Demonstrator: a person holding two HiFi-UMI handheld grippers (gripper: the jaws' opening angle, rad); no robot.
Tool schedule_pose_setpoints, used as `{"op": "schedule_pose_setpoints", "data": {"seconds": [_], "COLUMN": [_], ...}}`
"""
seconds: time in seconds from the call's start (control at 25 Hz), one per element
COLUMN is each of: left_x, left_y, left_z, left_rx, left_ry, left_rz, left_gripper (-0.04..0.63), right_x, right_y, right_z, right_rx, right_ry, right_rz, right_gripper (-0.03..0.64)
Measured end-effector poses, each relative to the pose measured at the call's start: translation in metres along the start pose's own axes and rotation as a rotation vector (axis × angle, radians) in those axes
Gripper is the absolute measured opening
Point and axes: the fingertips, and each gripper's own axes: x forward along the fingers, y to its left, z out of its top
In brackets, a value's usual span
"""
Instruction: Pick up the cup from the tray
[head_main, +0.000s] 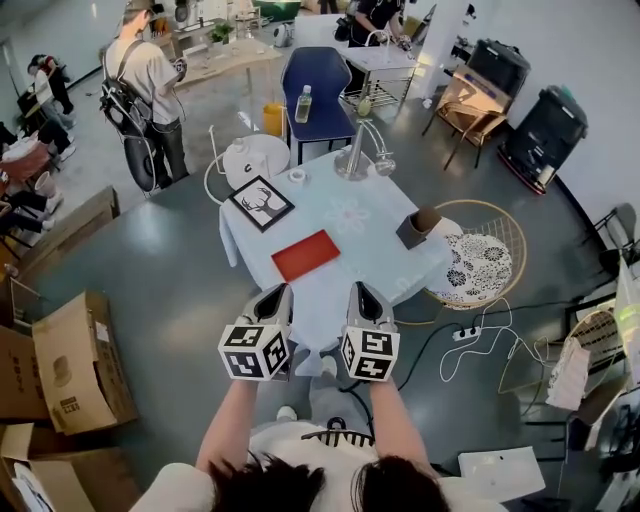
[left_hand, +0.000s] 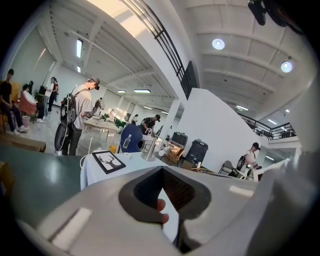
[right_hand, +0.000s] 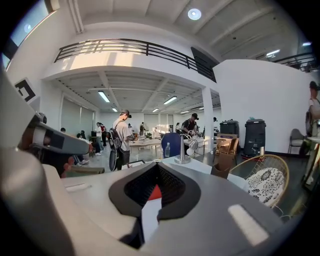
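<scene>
A flat red tray (head_main: 306, 254) lies on the near half of the pale-clothed table (head_main: 350, 215), with nothing showing on it. A brown cup (head_main: 427, 218) stands in a dark holder at the table's right edge; it is also in the right gripper view, where the brown cup (right_hand: 220, 170) sits right of centre. My left gripper (head_main: 281, 291) and right gripper (head_main: 361, 291) hover side by side over the table's near edge, short of the tray, both shut and empty. A bit of the red tray (right_hand: 155, 193) shows between the right gripper's (right_hand: 155, 181) pads. The left gripper (left_hand: 164, 184) points at the table.
A framed deer picture (head_main: 262, 202), a tape roll (head_main: 296, 176) and a metal stand (head_main: 352, 160) stand on the table's far half. A blue chair (head_main: 315, 90) is behind it and a wicker chair (head_main: 485, 255) to its right. Cardboard boxes (head_main: 65, 365) lie at left. People stand far off.
</scene>
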Motion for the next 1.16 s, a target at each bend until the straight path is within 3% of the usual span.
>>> {"op": "schedule_pose_setpoints", "data": {"seconds": [0.2, 0.72, 1.16], "left_x": [-0.014, -0.037, -0.065], "left_y": [-0.007, -0.037, -0.050], "left_z": [0.003, -0.006, 0.018], "left_rx": [0.023, 0.067, 0.046], "left_ry": [-0.020, -0.008, -0.063], "left_rz": [-0.010, -0.077, -0.111], "left_gripper": [0.000, 0.000, 0.000], "right_x": [-0.018, -0.058, -0.074], "right_y": [0.007, 0.015, 0.029], "right_z": [0.003, 0.014, 0.018], "right_rx": [-0.056, -0.058, -0.107], "right_ry": [0.015, 0.000, 0.003], "right_rz": [-0.009, -0.048, -0.055], "right_gripper": [0.025, 0.025, 0.025]}}
